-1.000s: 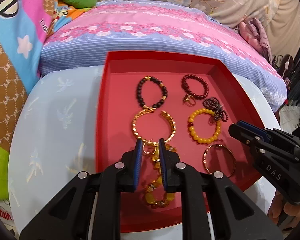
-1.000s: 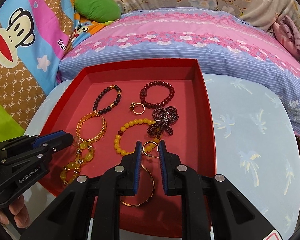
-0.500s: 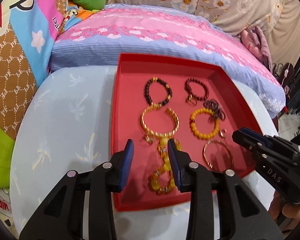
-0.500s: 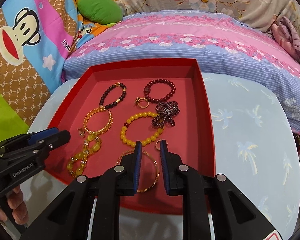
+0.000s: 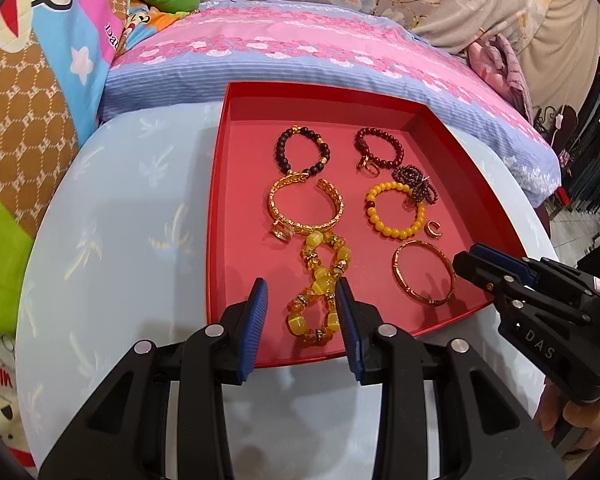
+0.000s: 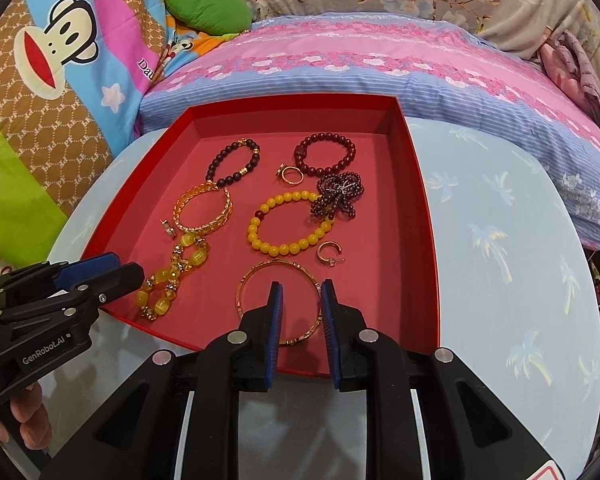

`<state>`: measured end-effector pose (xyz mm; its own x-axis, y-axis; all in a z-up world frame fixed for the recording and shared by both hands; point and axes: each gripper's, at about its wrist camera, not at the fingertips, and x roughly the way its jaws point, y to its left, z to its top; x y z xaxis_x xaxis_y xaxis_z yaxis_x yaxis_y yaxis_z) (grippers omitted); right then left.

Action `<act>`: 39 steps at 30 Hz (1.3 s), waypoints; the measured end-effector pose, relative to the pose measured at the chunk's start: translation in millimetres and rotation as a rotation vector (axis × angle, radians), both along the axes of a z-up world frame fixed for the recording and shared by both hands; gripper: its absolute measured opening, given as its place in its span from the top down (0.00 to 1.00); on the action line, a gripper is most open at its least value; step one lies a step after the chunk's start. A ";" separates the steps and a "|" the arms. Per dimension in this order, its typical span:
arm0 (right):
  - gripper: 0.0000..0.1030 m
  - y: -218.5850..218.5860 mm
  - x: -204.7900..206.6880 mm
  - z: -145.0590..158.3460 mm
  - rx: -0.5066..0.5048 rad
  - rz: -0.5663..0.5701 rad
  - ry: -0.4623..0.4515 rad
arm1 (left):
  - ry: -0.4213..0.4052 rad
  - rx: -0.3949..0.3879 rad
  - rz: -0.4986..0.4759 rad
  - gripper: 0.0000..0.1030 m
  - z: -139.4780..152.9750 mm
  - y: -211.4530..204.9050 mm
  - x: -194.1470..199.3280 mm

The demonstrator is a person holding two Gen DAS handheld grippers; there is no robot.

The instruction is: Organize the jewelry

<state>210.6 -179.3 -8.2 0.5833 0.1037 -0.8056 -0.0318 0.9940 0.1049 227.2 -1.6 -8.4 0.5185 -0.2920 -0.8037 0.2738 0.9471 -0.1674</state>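
Observation:
A red tray (image 5: 220,216) (image 6: 424,216) holds several bracelets and small rings. My left gripper (image 5: 302,300) is open and empty, its blue pads either side of a twisted amber bead bracelet (image 5: 320,288) (image 6: 172,276) near the tray's front edge. My right gripper (image 6: 300,300) is open and empty above a thin gold bangle (image 6: 260,280) (image 5: 424,272). A small gold hoop earring (image 6: 330,254) (image 5: 434,230) lies beside a yellow bead bracelet (image 6: 288,220) (image 5: 394,210). Another small earring (image 6: 168,228) (image 5: 280,232) lies by a gold cuff (image 5: 304,204) (image 6: 204,208).
The tray sits on a round table with a light blue palm-print cloth (image 5: 120,220) (image 6: 500,240). Behind it lies a pink and blue pillow (image 5: 300,52) (image 6: 380,64). Black, dark red and purple bead bracelets and a gold ring (image 6: 290,174) lie further back in the tray.
Both grippers opened, let go of the small earrings and pulled back toward the tray's front edge. The earrings now lie on the tray floor.

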 end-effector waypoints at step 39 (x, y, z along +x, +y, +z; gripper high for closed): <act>0.79 4.2 -118.7 26.2 0.046 -0.037 0.001 | -0.024 0.070 0.003 0.68 28.1 -9.3 -103.2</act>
